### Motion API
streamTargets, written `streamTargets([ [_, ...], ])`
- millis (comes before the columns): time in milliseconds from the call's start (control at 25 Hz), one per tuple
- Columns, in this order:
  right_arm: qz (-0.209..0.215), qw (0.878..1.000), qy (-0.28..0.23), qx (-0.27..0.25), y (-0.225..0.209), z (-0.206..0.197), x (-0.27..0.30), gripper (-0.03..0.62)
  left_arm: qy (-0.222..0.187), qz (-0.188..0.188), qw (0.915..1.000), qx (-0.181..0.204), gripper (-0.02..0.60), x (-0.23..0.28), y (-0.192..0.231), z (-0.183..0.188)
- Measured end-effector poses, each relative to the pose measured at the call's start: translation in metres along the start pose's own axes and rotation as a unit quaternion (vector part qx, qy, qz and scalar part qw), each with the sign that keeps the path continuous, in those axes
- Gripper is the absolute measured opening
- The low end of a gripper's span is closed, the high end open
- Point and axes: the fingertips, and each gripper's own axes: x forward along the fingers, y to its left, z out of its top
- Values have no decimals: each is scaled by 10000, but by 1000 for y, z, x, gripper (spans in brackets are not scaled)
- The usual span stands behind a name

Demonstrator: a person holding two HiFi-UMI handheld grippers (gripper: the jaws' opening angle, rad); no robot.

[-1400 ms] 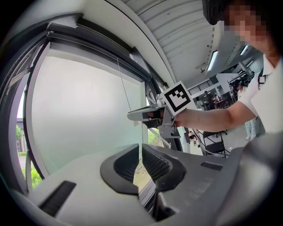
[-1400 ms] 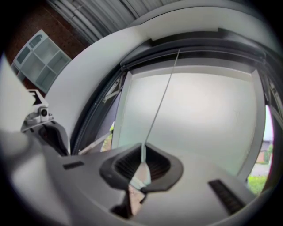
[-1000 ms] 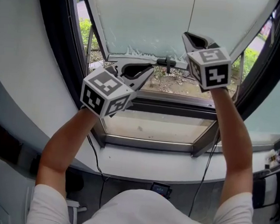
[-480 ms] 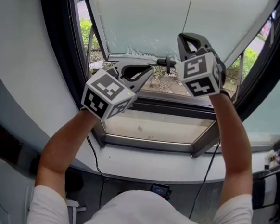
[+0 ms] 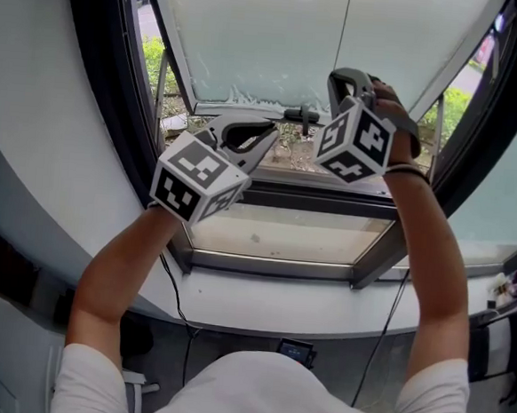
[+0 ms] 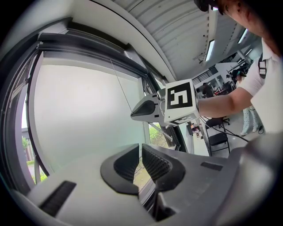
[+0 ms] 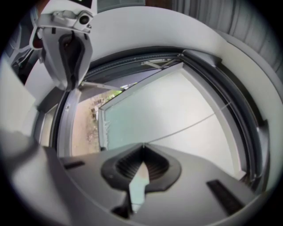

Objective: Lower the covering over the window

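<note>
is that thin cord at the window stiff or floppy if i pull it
Likely limp and very light: the cord is hair-thin. It runs straight to the shut right gripper, so probably taut under pull. Being so thin, it may slip.

Before blind (image 5: 272, 33): left tongs (image 5: 276, 129) left of right tongs (image 5: 340, 81); sill (image 5: 278, 302) below both.

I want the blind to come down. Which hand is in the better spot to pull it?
Right. The right tool looks shut on the pull cord hanging over the blind. The left tool is shut on nothing, off to the cord's side.
</note>
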Motion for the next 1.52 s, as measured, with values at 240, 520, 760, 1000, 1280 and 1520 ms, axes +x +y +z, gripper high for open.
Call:
streamTargets([
  [240, 95, 9984, 181, -533, 8, -3, -4, 23, 33, -50, 10000, 6, 18, 1, -4, -2],
  [520, 283, 9940, 358, -995, 35, -16, -3, 23, 81, -60, 9999, 48, 18, 1, -5, -4],
  [760, 369, 9919, 451, -1127, 49, -19, -5, 23, 83, 33, 9999, 144, 18, -4, 0, -1],
  [1000, 758, 9874, 524, -1285, 93, -33, -8, 23, 68, 104, 9997, 199, 18, -9, 4, -2],
  [1280, 1010, 9869, 542, -1134, 118, -38, -12, 23, 107, 171, 9996, 210, 18, -13, 11, -3],
  [1520, 1084, 9864, 574, -1095, 128, -38, -14, 23, 72, 213, 9994, 249, 18, -15, 18, 3],
])
